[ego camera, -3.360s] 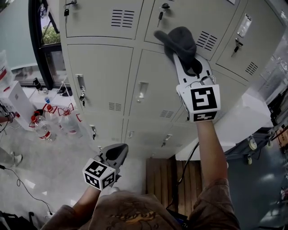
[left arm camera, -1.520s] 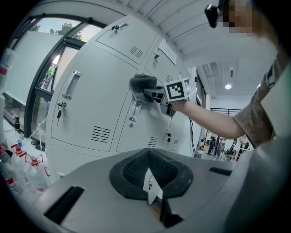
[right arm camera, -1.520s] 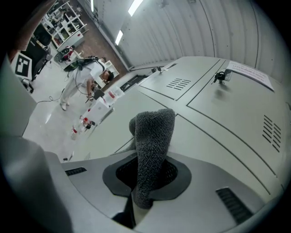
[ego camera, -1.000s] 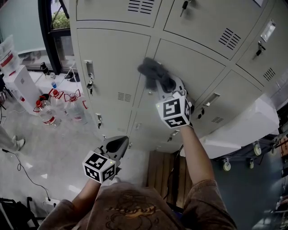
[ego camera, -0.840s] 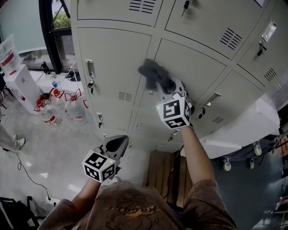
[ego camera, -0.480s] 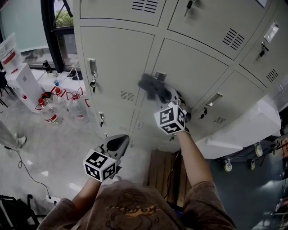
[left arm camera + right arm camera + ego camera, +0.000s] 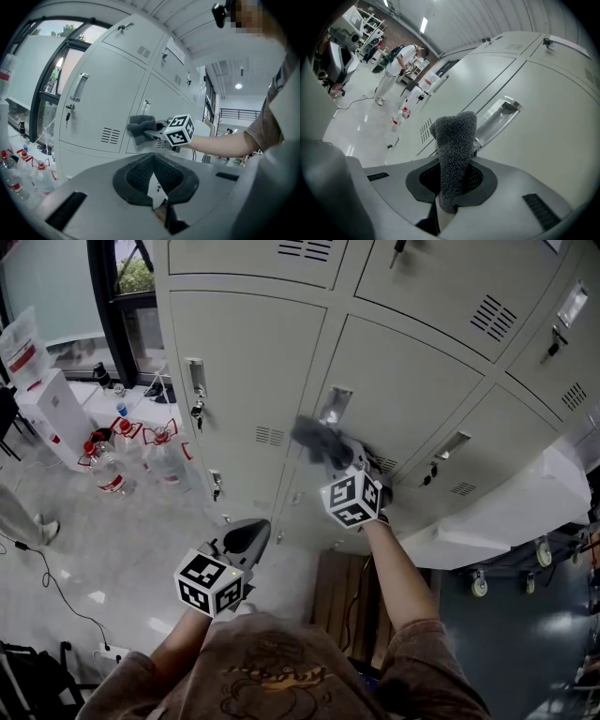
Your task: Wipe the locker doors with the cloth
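My right gripper (image 7: pixel 343 458) is shut on a dark grey cloth (image 7: pixel 316 440), which is pressed against a pale grey locker door (image 7: pixel 412 390) just below its recessed handle (image 7: pixel 334 405). In the right gripper view the cloth (image 7: pixel 453 157) stands up between the jaws, in front of that handle (image 7: pixel 497 115). My left gripper (image 7: pixel 242 538) hangs low, away from the lockers, shut with nothing in it. From the left gripper view I see the cloth (image 7: pixel 141 128) and the right gripper's marker cube (image 7: pixel 179 131) against the door.
Rows of locker doors (image 7: pixel 239 352) with vents, handles and keys fill the view. Several plastic bottles (image 7: pixel 108 474) and a white box (image 7: pixel 58 413) stand on the floor at left. A wooden pallet (image 7: pixel 352 592) lies below the lockers. A person (image 7: pixel 393 68) stands far off.
My right gripper has carried the cloth down the lockers, from an upper door to the middle door, now just under its handle. The left gripper has stayed put.
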The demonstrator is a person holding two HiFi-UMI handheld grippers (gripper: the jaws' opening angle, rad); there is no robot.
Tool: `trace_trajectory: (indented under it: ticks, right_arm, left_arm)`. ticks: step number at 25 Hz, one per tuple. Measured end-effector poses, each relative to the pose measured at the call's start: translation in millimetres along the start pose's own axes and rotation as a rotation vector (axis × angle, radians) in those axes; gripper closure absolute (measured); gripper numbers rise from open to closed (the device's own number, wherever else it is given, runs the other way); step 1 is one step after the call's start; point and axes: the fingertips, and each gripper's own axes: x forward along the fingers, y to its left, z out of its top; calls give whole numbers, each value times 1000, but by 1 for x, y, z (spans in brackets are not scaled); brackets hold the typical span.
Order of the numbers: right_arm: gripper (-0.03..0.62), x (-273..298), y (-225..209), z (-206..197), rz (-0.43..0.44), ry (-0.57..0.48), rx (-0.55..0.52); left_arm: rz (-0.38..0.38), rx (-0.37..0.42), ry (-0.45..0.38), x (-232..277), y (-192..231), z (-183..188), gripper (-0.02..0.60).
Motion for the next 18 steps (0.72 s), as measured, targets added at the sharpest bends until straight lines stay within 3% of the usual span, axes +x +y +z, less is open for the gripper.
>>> trace_trajectory:
  ticks: [18]
  right_arm:
    - [557, 30, 64, -70, 162, 175, 27]
  left_arm:
    - [15, 1, 15, -1, 4, -4, 578]
